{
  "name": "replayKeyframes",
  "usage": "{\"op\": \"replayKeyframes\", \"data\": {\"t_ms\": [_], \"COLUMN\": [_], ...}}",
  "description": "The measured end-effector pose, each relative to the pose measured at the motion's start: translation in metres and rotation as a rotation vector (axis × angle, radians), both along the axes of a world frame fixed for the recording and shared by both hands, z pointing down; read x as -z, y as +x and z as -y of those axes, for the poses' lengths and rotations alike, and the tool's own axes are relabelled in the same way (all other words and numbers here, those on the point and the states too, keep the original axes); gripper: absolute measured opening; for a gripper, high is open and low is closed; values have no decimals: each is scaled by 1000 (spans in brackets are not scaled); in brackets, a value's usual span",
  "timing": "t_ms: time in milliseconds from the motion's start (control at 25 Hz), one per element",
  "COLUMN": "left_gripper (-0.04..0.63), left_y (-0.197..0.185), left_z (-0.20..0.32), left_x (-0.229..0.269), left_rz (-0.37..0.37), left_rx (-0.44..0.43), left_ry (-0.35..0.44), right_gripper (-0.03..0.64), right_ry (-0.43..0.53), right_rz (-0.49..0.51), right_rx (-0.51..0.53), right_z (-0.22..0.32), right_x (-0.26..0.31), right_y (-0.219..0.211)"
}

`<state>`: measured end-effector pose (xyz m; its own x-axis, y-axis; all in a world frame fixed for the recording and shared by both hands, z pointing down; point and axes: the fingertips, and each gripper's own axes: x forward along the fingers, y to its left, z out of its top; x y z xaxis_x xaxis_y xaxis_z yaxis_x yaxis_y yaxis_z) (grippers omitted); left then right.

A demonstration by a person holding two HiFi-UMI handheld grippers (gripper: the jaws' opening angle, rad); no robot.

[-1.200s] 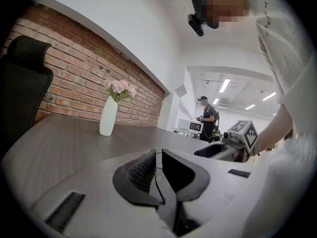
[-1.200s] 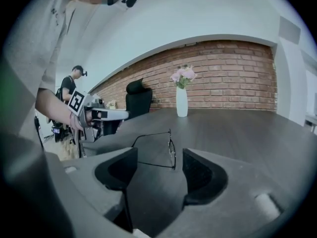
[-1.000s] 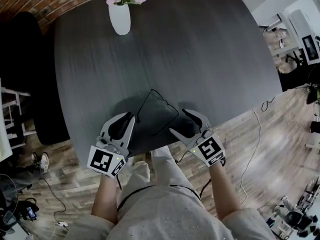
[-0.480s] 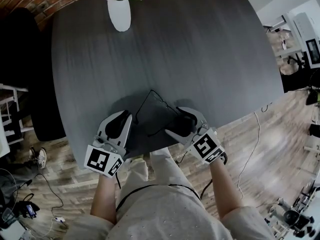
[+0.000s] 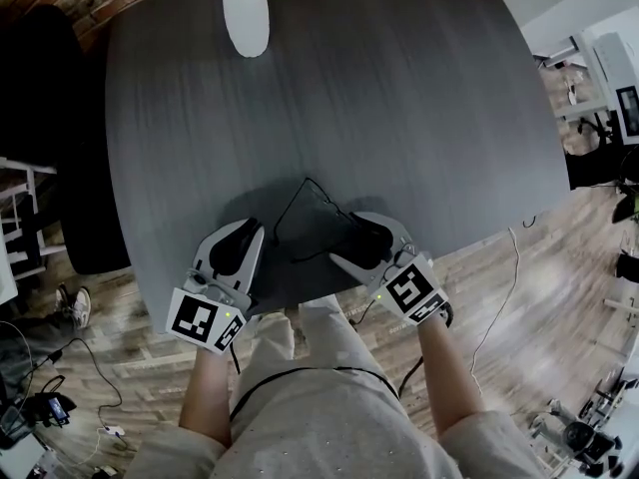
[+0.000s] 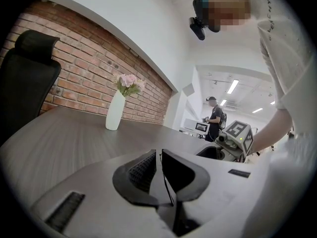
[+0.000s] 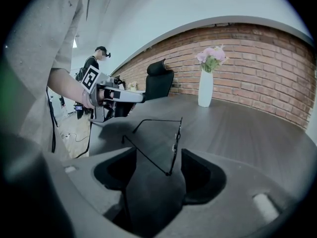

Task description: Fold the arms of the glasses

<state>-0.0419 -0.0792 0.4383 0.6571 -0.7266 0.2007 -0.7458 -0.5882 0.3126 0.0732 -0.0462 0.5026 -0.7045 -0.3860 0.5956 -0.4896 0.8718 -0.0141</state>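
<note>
Thin black wire glasses (image 5: 329,203) stand near the front edge of the dark grey table (image 5: 399,118), with both arms unfolded. My left gripper (image 5: 255,230) is at the tip of one arm. In the left gripper view its jaws (image 6: 159,155) are nearly together, with the wire (image 6: 166,182) pinched between them. My right gripper (image 5: 354,236) is at the other end of the glasses. Its jaws (image 7: 158,152) stand wide and have just been closing a little. The frame's corner (image 7: 169,172) is between them, touching neither pad.
A white vase (image 5: 246,20) with pink flowers stands at the table's far edge. A black office chair (image 5: 50,118) is at the left, beside the brick wall. Cables lie on the wooden floor. Another person (image 6: 215,118) stands far off in the room.
My right gripper has shifted slightly left, toward the glasses' near corner. The left gripper has stayed at the arm tip, and the glasses have not moved.
</note>
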Motion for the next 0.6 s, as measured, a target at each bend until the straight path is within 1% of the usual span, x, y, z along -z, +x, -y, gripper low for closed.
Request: {"op": "replayKeyframes", "data": {"t_ms": [200,280,480,600], "left_gripper": [34,34,34,34], "left_y": [-3,-4,-6,-7], "left_z": [0,0,0,0], "left_x": [-1,-2,-3,-1], "left_rz": [-2,-3,-1,5], "left_rx": [9,9,13,11], "left_ry": [1,-4,-6,-1], "right_gripper": [237,207,131,108], "right_ry": [0,-2,16,17], "right_rz": [13,25,15,16], "right_rx": [-17,-38,-59,-70], "right_z": [2,4,8,8], "right_x": [-1,0,0,0], "right_y": [-1,0,1,2]}}
